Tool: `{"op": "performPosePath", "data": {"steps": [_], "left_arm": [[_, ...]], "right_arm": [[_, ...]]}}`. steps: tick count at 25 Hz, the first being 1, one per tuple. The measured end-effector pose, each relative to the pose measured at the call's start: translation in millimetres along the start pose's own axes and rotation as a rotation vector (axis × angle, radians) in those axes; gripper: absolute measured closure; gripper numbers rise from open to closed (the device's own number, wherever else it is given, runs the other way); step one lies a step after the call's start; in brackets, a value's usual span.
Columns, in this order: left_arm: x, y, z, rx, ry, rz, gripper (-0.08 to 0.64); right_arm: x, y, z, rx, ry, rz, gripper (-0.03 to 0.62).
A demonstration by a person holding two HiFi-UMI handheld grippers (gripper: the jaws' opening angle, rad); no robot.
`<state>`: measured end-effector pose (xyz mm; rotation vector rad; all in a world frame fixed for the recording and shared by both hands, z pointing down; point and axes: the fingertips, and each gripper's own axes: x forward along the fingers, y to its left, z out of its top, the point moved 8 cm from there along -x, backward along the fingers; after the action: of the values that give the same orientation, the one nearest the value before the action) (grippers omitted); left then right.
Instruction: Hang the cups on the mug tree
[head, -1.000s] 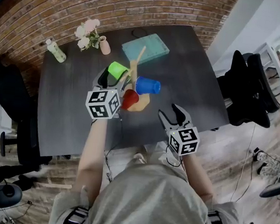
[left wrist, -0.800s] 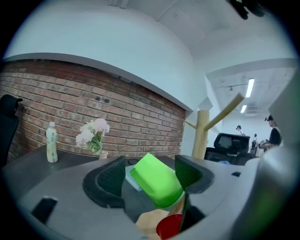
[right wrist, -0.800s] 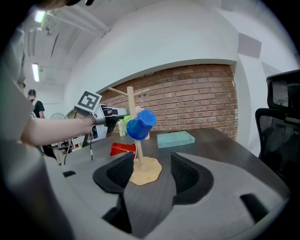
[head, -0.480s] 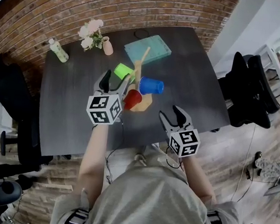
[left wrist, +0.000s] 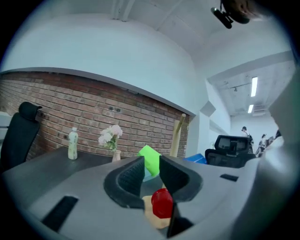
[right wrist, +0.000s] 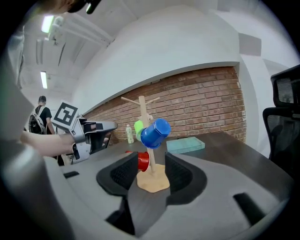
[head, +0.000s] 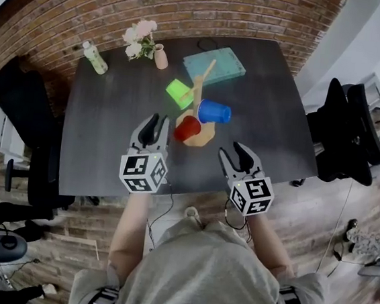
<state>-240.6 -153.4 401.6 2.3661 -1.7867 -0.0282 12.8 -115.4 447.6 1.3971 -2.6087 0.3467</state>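
The wooden mug tree [head: 198, 100] stands mid-table on the dark table [head: 103, 139]. A green cup [head: 178, 93], a blue cup [head: 214, 111] and a red cup [head: 187, 128] hang on its pegs. My left gripper [head: 151, 127] is just left of the red cup, clear of it. Its jaws are closing with nothing between them. In the left gripper view the red cup [left wrist: 162, 202] and green cup [left wrist: 150, 159] show beyond the narrow gap. My right gripper [head: 238, 158] is nearer the table's front edge, right of the tree. Its jaws are closing too, and empty. The tree's base [right wrist: 153, 182] lies past them.
A teal box [head: 214, 65] lies behind the tree. A vase of pink flowers [head: 147, 42] and a small bottle [head: 95, 58] stand at the back left. Black chairs flank the table at the left [head: 25, 117] and right [head: 351, 131]. A brick wall runs behind.
My left gripper has drawn back from the green cup toward the table's front edge, and its jaws have narrowed. The green cup stays on the tree. The right gripper has hardly moved.
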Motion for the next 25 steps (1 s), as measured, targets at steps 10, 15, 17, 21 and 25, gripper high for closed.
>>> {"op": "performPosePath", "data": {"steps": [10,15,17,21,25], "left_arm": [[-71.3,-48.2,-31.8,0.003,0.018,0.112,0.538],[-111.9,-87.9,-50.1,-0.012,0.047,0.128,0.545],[-130.2,-102.1,-56.6,-0.022,0.055,0.135,0.546],[-163.5,-128.2,-65.0,-0.026,0.063,0.140,0.546],[-194.4,-152.3,-72.1,-0.028,0.068,0.145,0.548]], "right_arm": [[-55.9,7.2,-3.8,-0.034,-0.007,0.043,0.518],[-99.0,12.7,-12.5,-0.058,0.002,0.070,0.577],[-117.8,15.4,-17.2,-0.063,0.000,0.076,0.589],[-152.8,19.7,-23.7,-0.069,-0.012,0.081,0.591],[-185.7,25.1,-29.1,-0.073,-0.027,0.090,0.591]]}}
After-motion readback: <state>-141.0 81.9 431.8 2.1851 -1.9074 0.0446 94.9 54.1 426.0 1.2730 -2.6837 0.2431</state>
